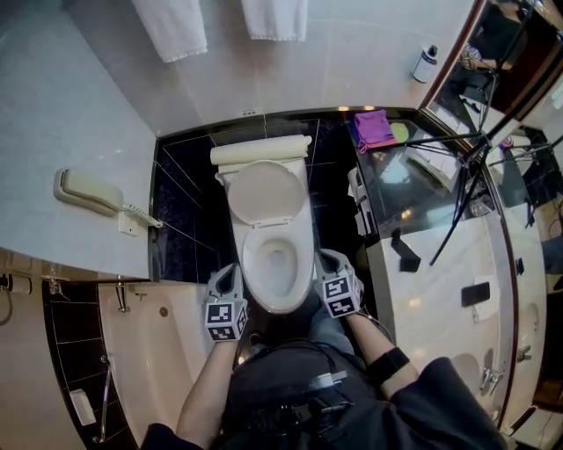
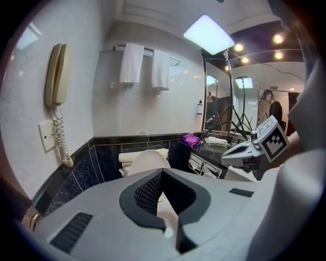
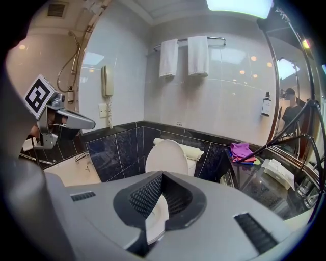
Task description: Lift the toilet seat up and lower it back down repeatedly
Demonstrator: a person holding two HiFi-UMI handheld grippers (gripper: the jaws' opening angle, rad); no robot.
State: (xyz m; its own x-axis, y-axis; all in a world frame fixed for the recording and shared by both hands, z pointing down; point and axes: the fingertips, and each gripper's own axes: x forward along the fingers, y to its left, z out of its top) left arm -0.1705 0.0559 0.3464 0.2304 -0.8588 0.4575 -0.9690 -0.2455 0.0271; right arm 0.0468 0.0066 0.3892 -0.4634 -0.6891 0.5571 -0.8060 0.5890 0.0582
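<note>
The white toilet (image 1: 303, 189) stands against the black-tiled back wall, its lid (image 1: 266, 192) upright against the tank. The seat ring (image 1: 276, 301) has its front held between my two grippers. My left gripper (image 1: 236, 276) is shut on the seat's left front edge, and a white strip of seat (image 2: 167, 218) shows between its pads. On the right front edge my right gripper (image 1: 327, 264) is shut, the seat rim (image 3: 152, 219) pinched in its jaws. Both gripper views show the raised lid (image 3: 166, 157) beyond the jaws.
A wall phone (image 1: 88, 191) hangs at the left, above a bathtub (image 1: 149, 352). Two white towels (image 1: 171, 25) hang on the back wall. At the right runs a glass vanity counter (image 1: 431, 264) with a purple cloth (image 1: 374, 127) and a tripod (image 1: 471, 176).
</note>
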